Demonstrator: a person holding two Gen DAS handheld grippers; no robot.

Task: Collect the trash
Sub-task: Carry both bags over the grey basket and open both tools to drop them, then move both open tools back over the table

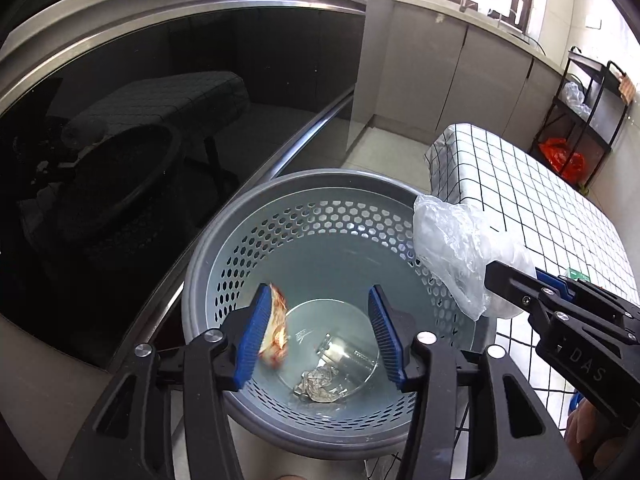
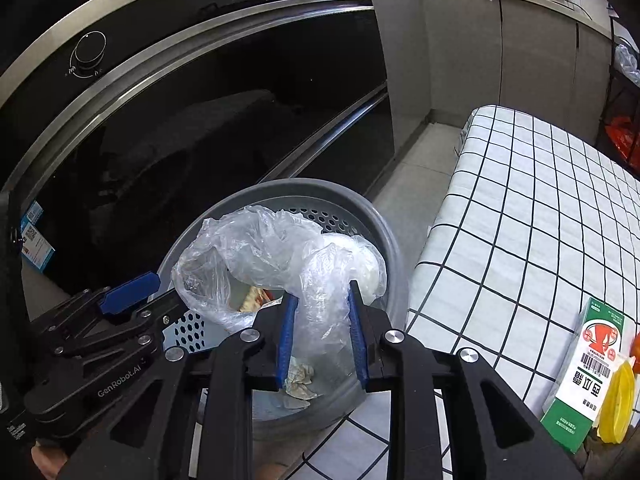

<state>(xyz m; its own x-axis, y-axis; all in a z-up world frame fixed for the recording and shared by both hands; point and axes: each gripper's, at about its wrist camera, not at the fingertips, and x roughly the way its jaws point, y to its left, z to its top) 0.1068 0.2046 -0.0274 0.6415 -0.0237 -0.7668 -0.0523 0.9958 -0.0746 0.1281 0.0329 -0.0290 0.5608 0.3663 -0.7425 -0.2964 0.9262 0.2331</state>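
While my left gripper (image 1: 318, 334) hung with jaws apart over the bin (image 1: 224, 248), a red wrapper (image 1: 276, 328) lay against its left pad; my right gripper (image 2: 322, 338) pinched a clear plastic bag (image 2: 276, 252) above the rim; crumpled paper (image 1: 320, 384) sat at the bottom; a checked table (image 2: 540, 220) stood beside.

Left wrist view: you look steeply down along the left gripper (image 1: 318, 334) into the grey bin (image 1: 240, 240) — close, almost over its rim.
Right wrist view: you look down along the right gripper (image 2: 322, 340) from the checked table (image 2: 520, 220) side, equally near.
Shared: the bin, the dark oven door (image 1: 140, 120), the table, probably the same far counter.
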